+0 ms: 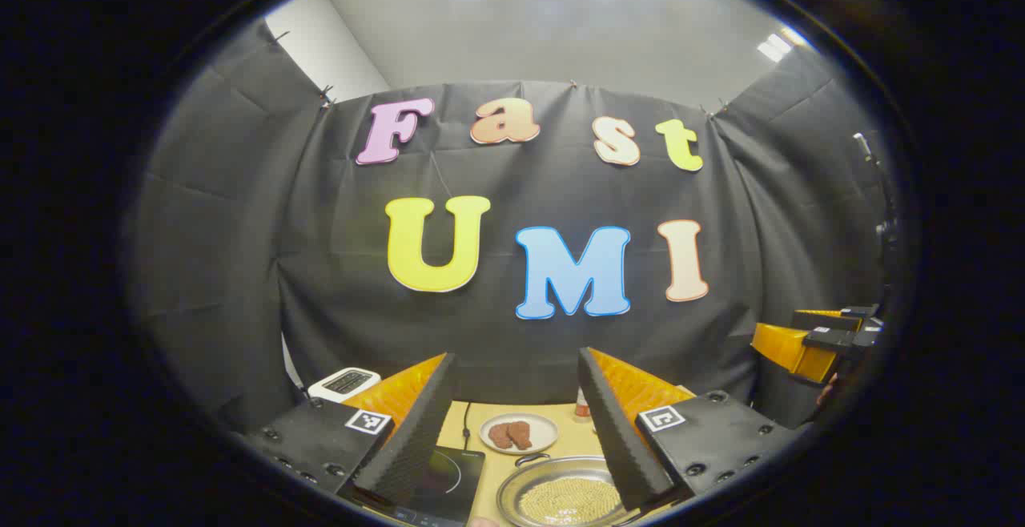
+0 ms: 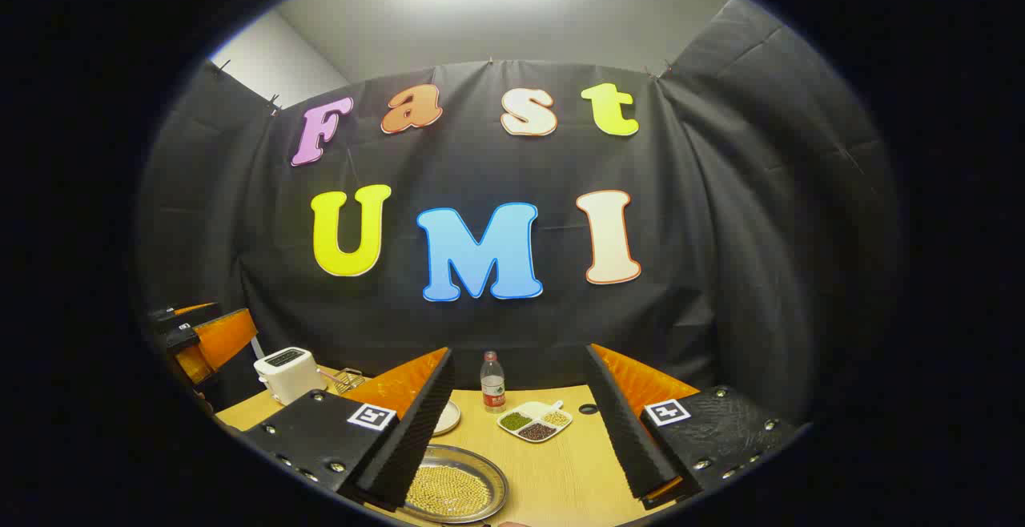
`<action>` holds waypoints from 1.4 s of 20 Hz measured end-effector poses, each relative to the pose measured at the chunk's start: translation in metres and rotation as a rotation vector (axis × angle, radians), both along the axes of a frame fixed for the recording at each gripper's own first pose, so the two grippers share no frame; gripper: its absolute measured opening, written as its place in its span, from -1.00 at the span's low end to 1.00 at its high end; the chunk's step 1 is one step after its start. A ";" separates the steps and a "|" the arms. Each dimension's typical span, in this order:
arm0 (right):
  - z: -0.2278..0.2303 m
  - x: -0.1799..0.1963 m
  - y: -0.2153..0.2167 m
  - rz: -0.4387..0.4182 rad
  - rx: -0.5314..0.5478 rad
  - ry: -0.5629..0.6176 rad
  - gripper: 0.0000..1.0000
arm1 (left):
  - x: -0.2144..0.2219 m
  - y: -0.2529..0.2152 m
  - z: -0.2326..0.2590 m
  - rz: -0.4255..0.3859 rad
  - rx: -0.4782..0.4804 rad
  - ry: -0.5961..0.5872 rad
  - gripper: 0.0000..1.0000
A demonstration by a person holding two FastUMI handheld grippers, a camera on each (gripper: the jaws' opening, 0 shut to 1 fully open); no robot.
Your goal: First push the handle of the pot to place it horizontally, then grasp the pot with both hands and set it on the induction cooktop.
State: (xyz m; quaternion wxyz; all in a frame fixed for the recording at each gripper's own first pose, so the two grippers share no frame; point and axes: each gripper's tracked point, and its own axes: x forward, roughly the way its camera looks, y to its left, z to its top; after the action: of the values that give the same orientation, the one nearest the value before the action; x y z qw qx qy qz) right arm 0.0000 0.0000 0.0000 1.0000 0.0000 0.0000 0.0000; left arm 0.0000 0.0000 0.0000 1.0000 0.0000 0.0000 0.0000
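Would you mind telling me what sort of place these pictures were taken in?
Most likely a staged kitchen booth for recording: a wooden table walled by black cloth, set with a toaster, an induction cooktop and a metal pan of beans.

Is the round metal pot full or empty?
Not empty: the round metal pot holds a layer of small yellowish beads covering its bottom.
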 end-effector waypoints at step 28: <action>-0.038 -0.003 0.052 0.001 -0.044 0.083 0.94 | 0.021 0.031 -0.023 -0.099 0.002 0.044 0.92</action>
State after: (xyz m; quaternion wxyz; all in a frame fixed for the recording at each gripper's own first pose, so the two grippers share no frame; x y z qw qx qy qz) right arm -0.0031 0.0525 -0.0383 0.9989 -0.0220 0.0415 0.0007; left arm 0.0209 0.0305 -0.0227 0.9985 0.0010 0.0218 -0.0496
